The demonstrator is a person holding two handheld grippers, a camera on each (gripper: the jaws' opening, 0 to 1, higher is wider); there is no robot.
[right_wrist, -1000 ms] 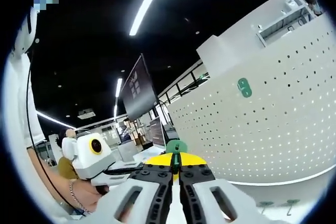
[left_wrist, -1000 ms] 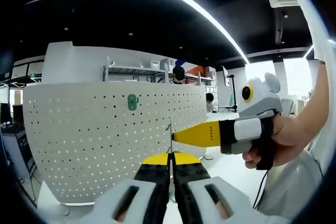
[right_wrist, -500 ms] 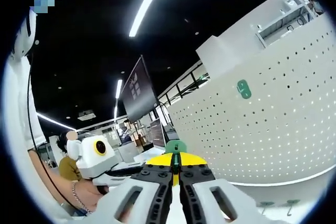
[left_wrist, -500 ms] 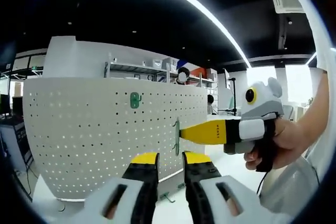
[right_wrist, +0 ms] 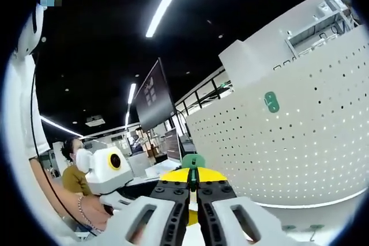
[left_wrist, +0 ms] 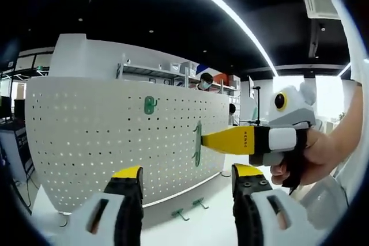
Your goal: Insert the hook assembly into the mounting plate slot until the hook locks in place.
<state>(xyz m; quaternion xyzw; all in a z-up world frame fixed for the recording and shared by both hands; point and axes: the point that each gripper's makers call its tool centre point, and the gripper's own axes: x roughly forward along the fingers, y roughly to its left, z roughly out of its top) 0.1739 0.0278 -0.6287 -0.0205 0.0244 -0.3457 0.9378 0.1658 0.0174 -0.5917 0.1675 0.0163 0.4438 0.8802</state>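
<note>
- Right claw: yellow tips pressed together on the green hook, seen from the left gripper view; a person's hand holds its grip. In the right gripper view the same claw pinches the hook just above its tips.
- Left claw: spread wide, holding nothing, black with yellow tips, low in its own view.
- Hook: green, flat, oval-ended plate seen edge-on, likely plastic; held just in front of the pegboard, contact not clear.
- Pegboard: white, matte, upright panel with even rows of small round holes, bowed by the lens; stands on the white surface.
- Mounted hook: a second green piece already sitting high on the pegboard.
- Spare hooks: two small green pieces lying on the surface at the foot of the board.
- Risk: the thin pinch may let the hook twist, so its pegs meet solid panel between holes and it slips out.
- Risk: pressing off-square could push the board back, as the empty left claw does not brace it.
- Risk: release before it locks would drop the hook.
</note>
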